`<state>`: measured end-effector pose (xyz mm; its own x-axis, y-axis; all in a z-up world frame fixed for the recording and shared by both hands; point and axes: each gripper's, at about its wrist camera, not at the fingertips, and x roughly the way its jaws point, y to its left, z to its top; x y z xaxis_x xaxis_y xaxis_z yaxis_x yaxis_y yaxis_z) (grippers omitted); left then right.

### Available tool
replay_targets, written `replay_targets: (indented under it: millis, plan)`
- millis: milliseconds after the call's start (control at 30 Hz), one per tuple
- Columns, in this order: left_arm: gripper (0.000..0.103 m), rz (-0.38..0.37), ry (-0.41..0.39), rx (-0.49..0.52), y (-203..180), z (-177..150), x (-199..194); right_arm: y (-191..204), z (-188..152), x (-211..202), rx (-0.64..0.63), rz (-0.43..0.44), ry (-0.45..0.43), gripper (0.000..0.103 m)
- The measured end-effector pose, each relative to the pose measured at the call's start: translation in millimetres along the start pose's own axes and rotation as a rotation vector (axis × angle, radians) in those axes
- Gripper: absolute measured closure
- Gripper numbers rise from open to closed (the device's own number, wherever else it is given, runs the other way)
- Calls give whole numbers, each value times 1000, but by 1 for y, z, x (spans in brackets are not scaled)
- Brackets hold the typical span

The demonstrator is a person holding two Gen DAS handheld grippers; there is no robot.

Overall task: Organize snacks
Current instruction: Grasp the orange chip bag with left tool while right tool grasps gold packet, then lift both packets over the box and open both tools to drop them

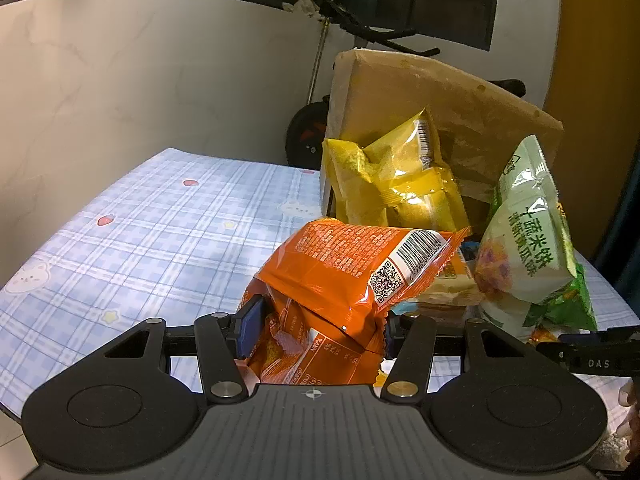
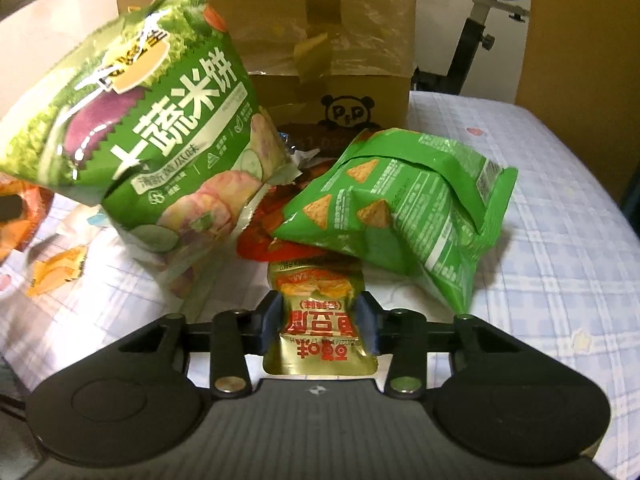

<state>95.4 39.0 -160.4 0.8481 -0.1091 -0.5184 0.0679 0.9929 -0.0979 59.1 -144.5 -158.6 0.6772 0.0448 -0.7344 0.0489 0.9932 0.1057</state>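
the brown paper bag (image 1: 420, 92) is standing open at the far side of the checked tablecloth (image 1: 140, 220), and everything here is placed by it. to the left of the bag the cloth is lying bare, running out toward the pale wall. inside the bag's mouth yellow snack packs (image 1: 396, 176) are leaning together. in front of the bag, the left gripper (image 1: 316, 336) is clenching an orange snack bag (image 1: 340, 272), its blue pads pressing in on both sides of the crumpled packet, which is being held up off the cloth. just right of that, still in front of the bag, a light green rice cracker bag (image 2: 132, 120) is tilting over the pile of snacks. below the bag's panda mark, the right gripper (image 2: 320, 320) is grasping a small gold pouch (image 2: 320, 316), both pads touching its sides. to the right of the pouch, a bright green chip bag (image 2: 404, 204) is lying crumpled on the cloth near the bag's front.
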Motion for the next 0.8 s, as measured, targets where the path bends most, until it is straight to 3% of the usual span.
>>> replay_targets:
  millis: [800]
  plan:
    - [45,-23,-119,40,-14,16,-50,5,2,-68,19,53,-181,61]
